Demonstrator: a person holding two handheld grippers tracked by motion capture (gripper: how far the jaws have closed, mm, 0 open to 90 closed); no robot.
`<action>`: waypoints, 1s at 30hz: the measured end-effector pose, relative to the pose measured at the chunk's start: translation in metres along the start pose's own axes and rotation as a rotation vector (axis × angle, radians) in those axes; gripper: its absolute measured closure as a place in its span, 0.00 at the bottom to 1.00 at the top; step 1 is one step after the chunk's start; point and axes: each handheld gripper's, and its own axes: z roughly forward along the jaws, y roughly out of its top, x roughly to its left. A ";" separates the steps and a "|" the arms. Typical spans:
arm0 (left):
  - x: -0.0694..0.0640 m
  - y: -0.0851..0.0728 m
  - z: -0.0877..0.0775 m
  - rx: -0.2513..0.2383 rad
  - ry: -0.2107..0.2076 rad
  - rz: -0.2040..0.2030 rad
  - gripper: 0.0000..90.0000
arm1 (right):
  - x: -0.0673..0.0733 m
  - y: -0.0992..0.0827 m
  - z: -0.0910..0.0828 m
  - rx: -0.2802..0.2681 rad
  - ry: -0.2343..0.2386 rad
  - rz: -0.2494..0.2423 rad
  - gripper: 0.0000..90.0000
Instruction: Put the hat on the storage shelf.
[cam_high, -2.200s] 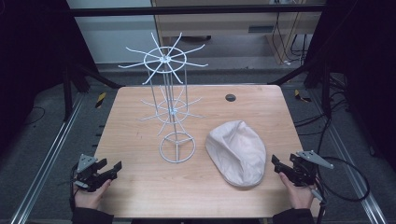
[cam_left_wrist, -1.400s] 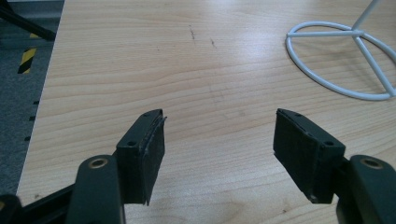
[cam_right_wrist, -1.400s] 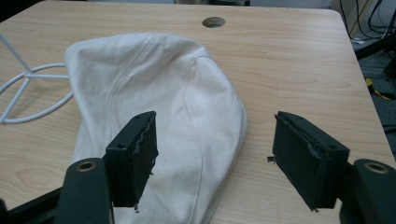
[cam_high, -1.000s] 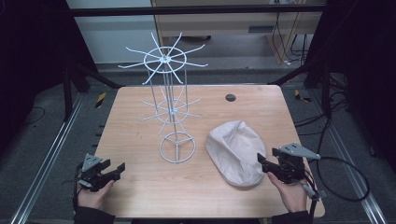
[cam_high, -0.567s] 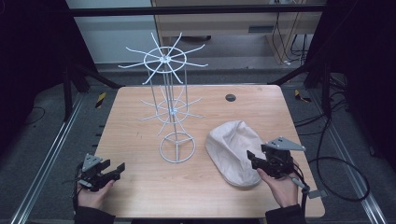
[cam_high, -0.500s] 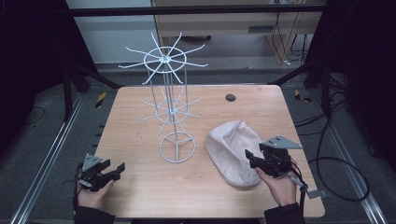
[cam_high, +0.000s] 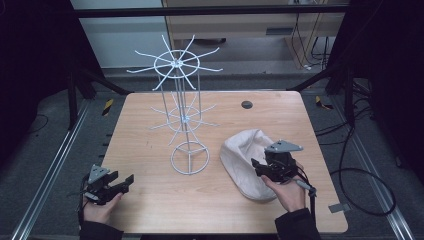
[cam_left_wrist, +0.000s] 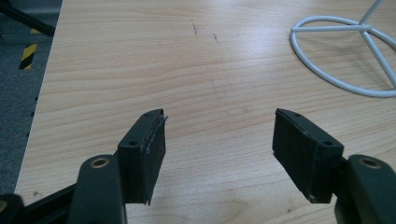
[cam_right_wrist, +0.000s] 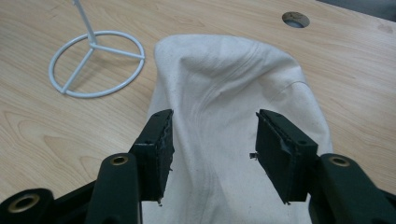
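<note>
Nearest the camera in the high view, two forearms come in from the bottom edge, each hand holding a black two-jaw gripper over a light wooden table (cam_high: 150, 125).

The left gripper (cam_high: 118, 184) sits near the table's front left corner, held low by the left hand (cam_high: 100, 210). In the left gripper view its jaws stand wide apart w/ nothing between them, just bare wood grain below. The left gripper (cam_left_wrist: 219, 144) points toward the round wire foot of the stand, seen at that view's upper right, well apart from the jaws.

The right gripper (cam_high: 260, 167) is at the front right, held by the right hand (cam_high: 290, 192), w/ a grey three-cornered plate on top and a dark cable trailing off to the right. It hovers over the near part of a cream fabric cap (cam_high: 245, 155). In the right gripper view the right gripper (cam_right_wrist: 212, 140) has jaws spread, one on each side of the cap's middle, not closed on the cloth; whether the pads touch the fabric can't be told.

The cap (cam_right_wrist: 233, 93) lies flat on the table, right of centre, softly creased.

Just beside it, to the left, stands a white wire display stand (cam_high: 182, 100): ring base, upright post, two tiers of radiating hooks, the upper tier wider. Its base ring (cam_right_wrist: 95, 63) is near the cap's edge but apart from it.

Farther back, a small round hole (cam_high: 247, 104) sits in the tabletop near the rear edge.

Beyond the table: dark floor, metal frame rails, cables.
</note>
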 end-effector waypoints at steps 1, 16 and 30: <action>0.000 0.000 0.000 0.000 0.000 -0.001 0.38 | 0.001 0.000 0.002 0.003 0.000 -0.005 0.52; 0.000 0.000 0.000 0.005 0.002 0.002 0.39 | 0.009 0.001 0.025 0.081 0.029 -0.049 0.61; 0.000 0.000 0.001 0.010 0.004 0.005 0.39 | 0.011 -0.005 0.045 0.143 0.043 -0.052 0.66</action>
